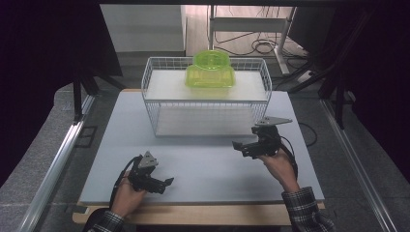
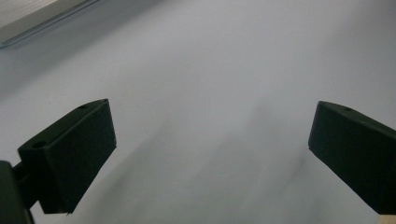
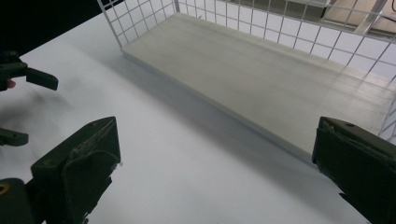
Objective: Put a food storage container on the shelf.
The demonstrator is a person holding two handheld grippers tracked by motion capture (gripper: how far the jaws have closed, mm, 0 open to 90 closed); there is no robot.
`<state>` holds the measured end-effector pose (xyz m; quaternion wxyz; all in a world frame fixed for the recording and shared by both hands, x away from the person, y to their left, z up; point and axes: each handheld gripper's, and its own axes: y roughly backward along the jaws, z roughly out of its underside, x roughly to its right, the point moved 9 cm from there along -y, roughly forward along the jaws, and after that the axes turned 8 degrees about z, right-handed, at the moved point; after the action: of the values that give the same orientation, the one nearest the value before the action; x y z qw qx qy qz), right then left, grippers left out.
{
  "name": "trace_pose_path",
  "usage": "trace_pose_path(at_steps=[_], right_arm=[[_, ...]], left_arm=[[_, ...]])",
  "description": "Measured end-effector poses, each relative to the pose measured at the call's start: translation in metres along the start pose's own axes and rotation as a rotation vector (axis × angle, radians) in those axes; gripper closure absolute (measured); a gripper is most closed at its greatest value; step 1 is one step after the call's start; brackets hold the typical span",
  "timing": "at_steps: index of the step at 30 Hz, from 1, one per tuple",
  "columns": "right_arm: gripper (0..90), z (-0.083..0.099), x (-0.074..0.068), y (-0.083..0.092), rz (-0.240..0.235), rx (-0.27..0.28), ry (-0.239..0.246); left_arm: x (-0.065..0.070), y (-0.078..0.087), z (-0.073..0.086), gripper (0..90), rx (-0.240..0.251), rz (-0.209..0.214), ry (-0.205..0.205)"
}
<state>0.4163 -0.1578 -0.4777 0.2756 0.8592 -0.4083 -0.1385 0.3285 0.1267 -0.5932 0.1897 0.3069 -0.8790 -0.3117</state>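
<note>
A lime-green see-through container (image 1: 210,72) sits on the upper white shelf of a white wire rack (image 1: 153,116) at the back of the table. My left gripper (image 1: 164,185) is held low near the front left, pointing right. Its jaws stand wide apart over bare mat in the left gripper view (image 2: 210,154), with nothing between them. My right gripper (image 1: 240,149) hovers just in front of the rack's right end, pointing left. It is open and empty (image 3: 215,168), and it looks at the rack's lower board (image 3: 261,70). The other gripper's fingers (image 3: 42,79) show at the left edge of that view.
A pale grey mat (image 1: 208,169) covers the table, with a wooden edge along the front. Metal rails run down both sides (image 1: 58,159). Behind the rack are a desk frame and cables on the floor (image 1: 261,46). The rack's front face has no mesh.
</note>
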Motion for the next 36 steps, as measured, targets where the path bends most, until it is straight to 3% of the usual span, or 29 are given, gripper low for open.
trace_pose_path(at_steps=[11,36], right_arm=[[1.2,0.029,-0.001,-0.003,0.022,-0.008,0.005],[1.2,0.091,0.012,0.012,0.083,-0.061,-0.021]], left_arm=[[0.001,0.000,0.000,0.7,-0.001,0.001,-0.005],[0.002,-0.004,0.003,0.3,-0.023,-0.006,-0.029]])
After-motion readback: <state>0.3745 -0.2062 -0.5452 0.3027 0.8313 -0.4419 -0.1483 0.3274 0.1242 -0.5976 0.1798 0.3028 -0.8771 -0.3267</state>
